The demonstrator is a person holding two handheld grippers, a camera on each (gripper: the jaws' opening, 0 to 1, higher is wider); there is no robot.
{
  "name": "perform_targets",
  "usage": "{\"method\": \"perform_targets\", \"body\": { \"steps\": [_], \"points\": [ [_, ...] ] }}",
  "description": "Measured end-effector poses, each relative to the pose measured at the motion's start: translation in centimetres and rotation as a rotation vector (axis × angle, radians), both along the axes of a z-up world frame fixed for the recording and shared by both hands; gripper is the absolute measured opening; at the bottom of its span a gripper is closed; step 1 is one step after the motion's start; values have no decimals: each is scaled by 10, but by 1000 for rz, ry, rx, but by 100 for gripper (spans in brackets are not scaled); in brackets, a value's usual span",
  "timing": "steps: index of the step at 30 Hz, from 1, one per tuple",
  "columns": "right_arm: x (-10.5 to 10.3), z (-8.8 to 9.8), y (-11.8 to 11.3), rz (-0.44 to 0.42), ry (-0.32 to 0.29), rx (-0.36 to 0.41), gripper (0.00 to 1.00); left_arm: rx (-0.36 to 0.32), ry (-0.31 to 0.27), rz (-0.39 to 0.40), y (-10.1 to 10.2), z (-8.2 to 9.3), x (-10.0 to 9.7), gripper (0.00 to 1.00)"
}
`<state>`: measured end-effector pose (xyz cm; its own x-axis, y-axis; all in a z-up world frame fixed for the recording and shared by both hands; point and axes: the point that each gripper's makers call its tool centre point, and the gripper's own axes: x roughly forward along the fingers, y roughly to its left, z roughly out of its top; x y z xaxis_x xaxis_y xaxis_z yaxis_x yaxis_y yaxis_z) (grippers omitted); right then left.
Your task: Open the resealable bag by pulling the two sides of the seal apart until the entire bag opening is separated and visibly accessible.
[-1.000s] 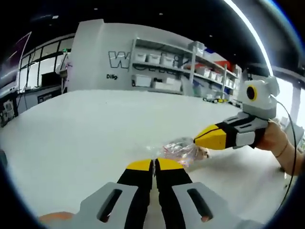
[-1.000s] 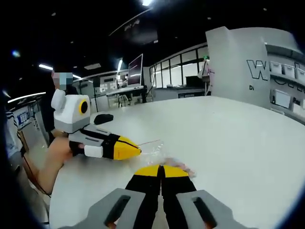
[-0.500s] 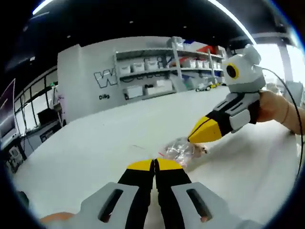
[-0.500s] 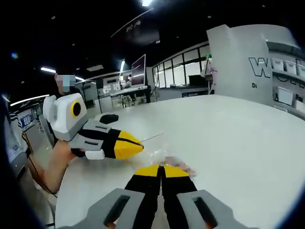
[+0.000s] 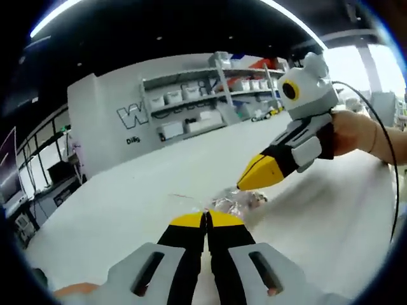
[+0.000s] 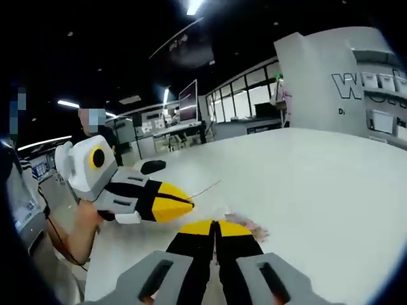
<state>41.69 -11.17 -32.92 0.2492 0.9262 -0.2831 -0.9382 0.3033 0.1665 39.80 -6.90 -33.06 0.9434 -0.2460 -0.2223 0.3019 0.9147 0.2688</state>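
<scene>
Both tools, left tool [image 5: 206, 219] and right tool [image 6: 216, 227], pinch the bag [image 5: 230, 203] seal; pull apart slowly, evenly, above the worktop [image 5: 127, 203].

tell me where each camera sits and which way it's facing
Left gripper view: rides on the left gripper, looking along its closed fingers across the white table toward a wall of shelves; the right gripper and the hand holding it enter from the right.
Right gripper view: rides on the right gripper, facing across the table toward desks and windows; the left gripper and a forearm enter from the left.
Shared: the clear bag between both grippers, and the table.
</scene>
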Motion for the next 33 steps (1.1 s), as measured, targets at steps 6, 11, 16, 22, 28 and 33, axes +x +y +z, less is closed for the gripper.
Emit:
{"method": "perform_targets", "body": {
  "steps": [6,11,16,22,28,33],
  "points": [
    [0,2,0,-1,12,17,1,62,-17,-20,-6,1,0,2],
    [-2,5,0,5,47,43,1,132,-34,-31,-13,2,-2,2],
    [-5,8,4,19,85,68,5,153,-38,-40,-16,2,-3,2],
    [-10,6,10,42,130,75,7,199,-51,-47,-19,2,-4,2],
    [-11,6,13,49,173,91,11,268,-64,-46,-20,2,-4,2],
    [-11,7,17,53,206,101,12,355,-81,-40,-23,0,-4,2]
  ]
}}
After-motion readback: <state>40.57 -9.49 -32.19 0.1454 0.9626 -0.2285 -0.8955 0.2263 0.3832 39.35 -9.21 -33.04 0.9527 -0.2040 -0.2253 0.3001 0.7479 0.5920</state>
